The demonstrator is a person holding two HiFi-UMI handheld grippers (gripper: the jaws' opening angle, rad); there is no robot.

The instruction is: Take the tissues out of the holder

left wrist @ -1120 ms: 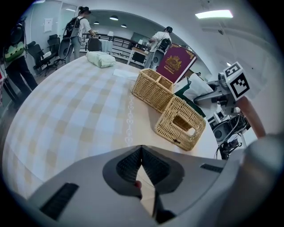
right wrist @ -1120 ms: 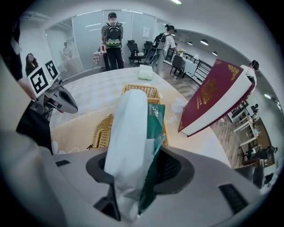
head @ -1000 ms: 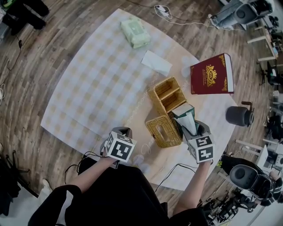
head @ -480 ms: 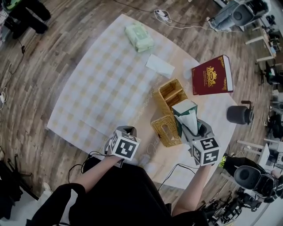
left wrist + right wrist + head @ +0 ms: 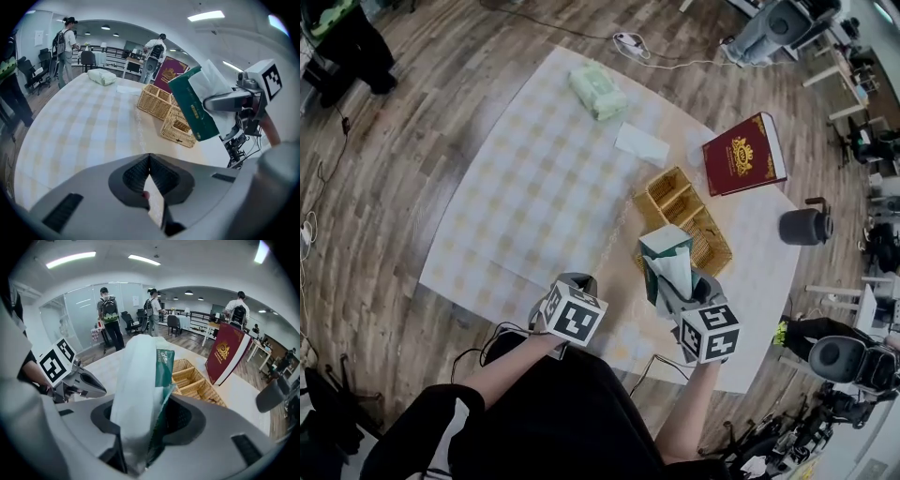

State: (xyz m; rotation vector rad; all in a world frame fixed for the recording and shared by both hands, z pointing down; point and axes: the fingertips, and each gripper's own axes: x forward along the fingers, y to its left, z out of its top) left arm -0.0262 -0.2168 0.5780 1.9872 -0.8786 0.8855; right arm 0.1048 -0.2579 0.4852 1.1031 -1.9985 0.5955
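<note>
A green tissue pack (image 5: 660, 261) with a white tissue sticking out of its top hangs above the table, and my right gripper (image 5: 673, 281) is shut on it. The pack (image 5: 146, 390) fills the gap between the right jaws, and it also shows tilted in the left gripper view (image 5: 196, 108). The wicker holder (image 5: 686, 217) lies on the table just beyond the pack, apart from it, with its slotted cover part (image 5: 178, 129) on its side. My left gripper (image 5: 577, 281) hovers near the table's front edge, shut (image 5: 149, 157) on nothing.
A red book (image 5: 742, 155) stands upright behind the holder. A pale green wipes pack (image 5: 598, 91) and a white folded sheet (image 5: 641, 144) lie further back. A dark kettle (image 5: 804, 226) sits at the right edge. People stand in the room beyond.
My right gripper has carried the tissue pack leftward and toward me, away from the wicker holder. The left gripper has barely moved.
</note>
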